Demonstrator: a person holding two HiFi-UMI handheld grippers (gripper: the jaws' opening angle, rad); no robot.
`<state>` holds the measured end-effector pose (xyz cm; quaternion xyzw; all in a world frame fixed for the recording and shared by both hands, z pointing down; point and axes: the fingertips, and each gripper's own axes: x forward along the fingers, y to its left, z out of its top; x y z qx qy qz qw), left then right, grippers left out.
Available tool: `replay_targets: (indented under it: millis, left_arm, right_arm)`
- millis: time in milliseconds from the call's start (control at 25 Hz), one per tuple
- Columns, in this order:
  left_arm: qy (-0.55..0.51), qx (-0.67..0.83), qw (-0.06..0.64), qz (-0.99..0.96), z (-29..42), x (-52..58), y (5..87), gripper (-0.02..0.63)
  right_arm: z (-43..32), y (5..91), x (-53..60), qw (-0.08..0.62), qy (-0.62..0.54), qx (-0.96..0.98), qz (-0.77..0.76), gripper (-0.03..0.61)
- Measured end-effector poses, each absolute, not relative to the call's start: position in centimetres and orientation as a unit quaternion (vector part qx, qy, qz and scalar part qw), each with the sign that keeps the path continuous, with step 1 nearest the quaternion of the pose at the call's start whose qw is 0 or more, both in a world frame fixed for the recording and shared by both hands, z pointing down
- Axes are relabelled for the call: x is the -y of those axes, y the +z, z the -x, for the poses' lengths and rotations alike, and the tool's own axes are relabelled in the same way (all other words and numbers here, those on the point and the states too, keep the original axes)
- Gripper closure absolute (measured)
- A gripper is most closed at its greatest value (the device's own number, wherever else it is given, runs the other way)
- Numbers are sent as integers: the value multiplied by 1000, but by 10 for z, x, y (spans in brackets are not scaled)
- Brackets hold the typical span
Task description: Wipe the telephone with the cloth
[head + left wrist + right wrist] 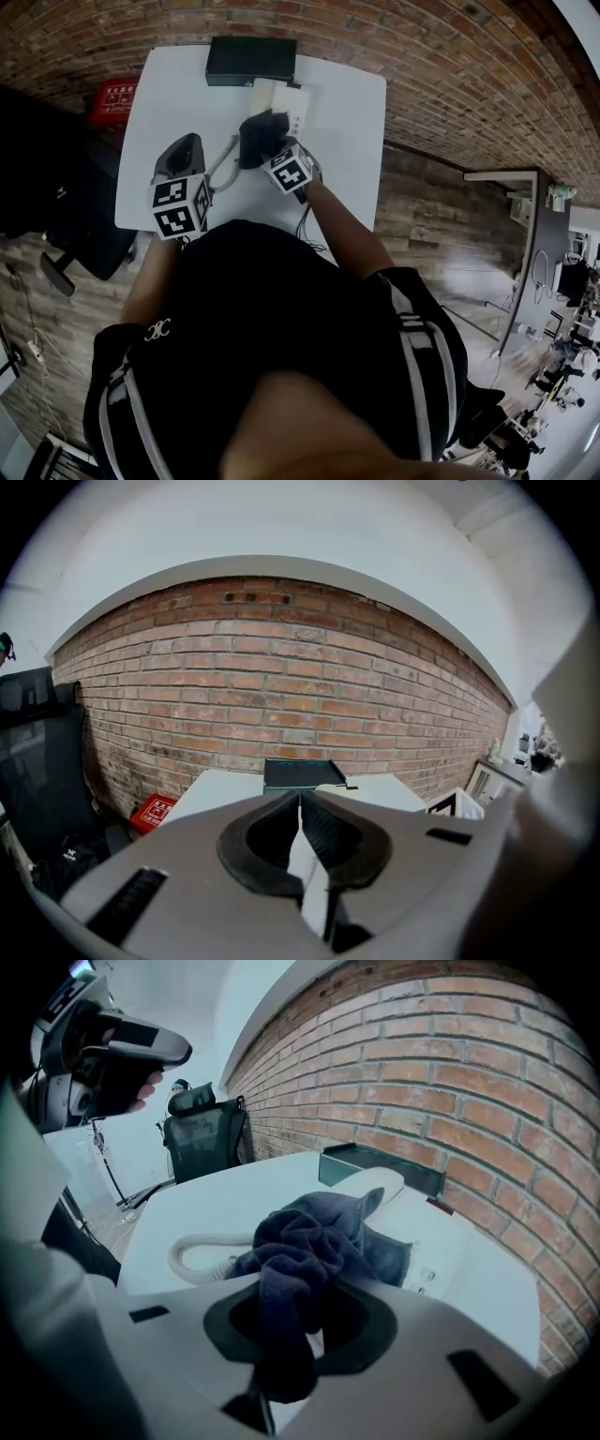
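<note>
**Desk:** Where does the job stand?

**Photographer:** Mid-wipe, by the look of it. The right gripper (305,1288) presses a bunched dark blue cloth (314,1232) onto the near part of the white telephone (286,105), which sits toward the far edge of the white table (347,122), just in front of a dark box (251,60). The cloth is picked up and is on the phone. How much of the casing has been covered, no view shows. I would judge the far side, the keys and the handset (375,1185) as work remaining.

**Desk:** And the grip on that cloth?

**Photographer:** Firm. The right gripper's 2 jaws are clamped on a fold of the fabric, and the rest of it spills forward over the phone body. The forearm reaches straight out from the person's body across the near edge of the table, and the tool angles down toward the phone.

**Desk:** The other hand?

**Photographer:** The left gripper (300,803) hangs over the table's left side, clear of the surface and of the phone. Its jaws are pressed together at the tips with nothing between them, and it is held roughly level, pointing at the brick wall (281,686) beyond the far edge. It takes no part in the wiping here.

**Desk:** Anything in the way?

**Photographer:** The coiled cord (223,157) lies on the table between the 2 grippers, just left of the cloth.
</note>
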<state>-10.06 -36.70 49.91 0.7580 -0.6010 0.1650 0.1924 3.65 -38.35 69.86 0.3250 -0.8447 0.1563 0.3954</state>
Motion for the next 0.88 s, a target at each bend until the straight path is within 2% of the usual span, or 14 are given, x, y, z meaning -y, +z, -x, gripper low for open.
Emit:
replay_targets:
  millis: [280,880]
  left_arm:
    - [159,592,198,-765,96,375,501,606]
    - [173,593,205,-759,99,374,508,606]
  right_arm:
    - [-37,708,371,426,133,835,-322,511]
    - [-60,688,435,390,103,817,-413,511]
